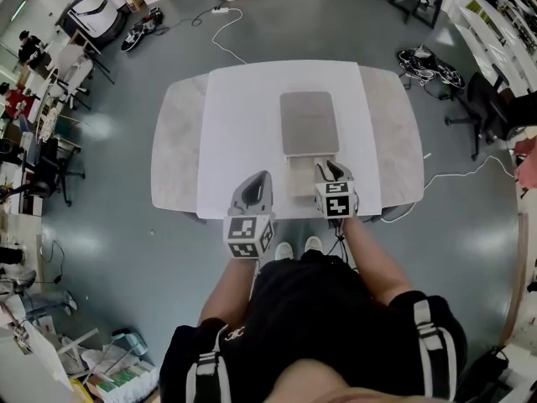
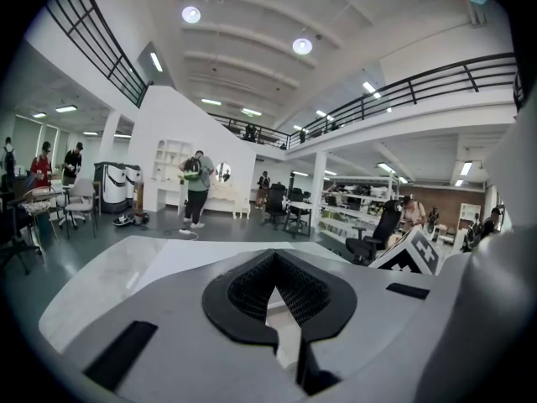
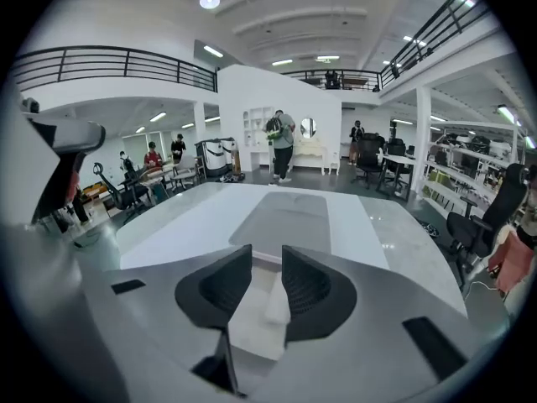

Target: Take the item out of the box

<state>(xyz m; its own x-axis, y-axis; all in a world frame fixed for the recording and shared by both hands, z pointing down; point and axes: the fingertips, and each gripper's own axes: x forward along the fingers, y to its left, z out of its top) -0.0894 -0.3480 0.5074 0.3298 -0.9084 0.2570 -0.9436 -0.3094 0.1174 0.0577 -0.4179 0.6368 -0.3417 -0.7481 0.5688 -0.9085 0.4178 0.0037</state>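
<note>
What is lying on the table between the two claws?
A small pale box lies between left claw and right claw, nearer the right one; the head view shows it.

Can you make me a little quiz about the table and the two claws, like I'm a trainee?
1. True or false: the grey rectangle stands upright on the table.
2. Which claw is open? A) the left claw B) the right claw C) neither
3. Fill in: the pale box lies on a sheet whose colour is ___.

Key: 1. False, it lies flat. 2. B, its jaws stand apart above the pale box, while the left claw's jaws meet at their tips. 3. White.
</note>
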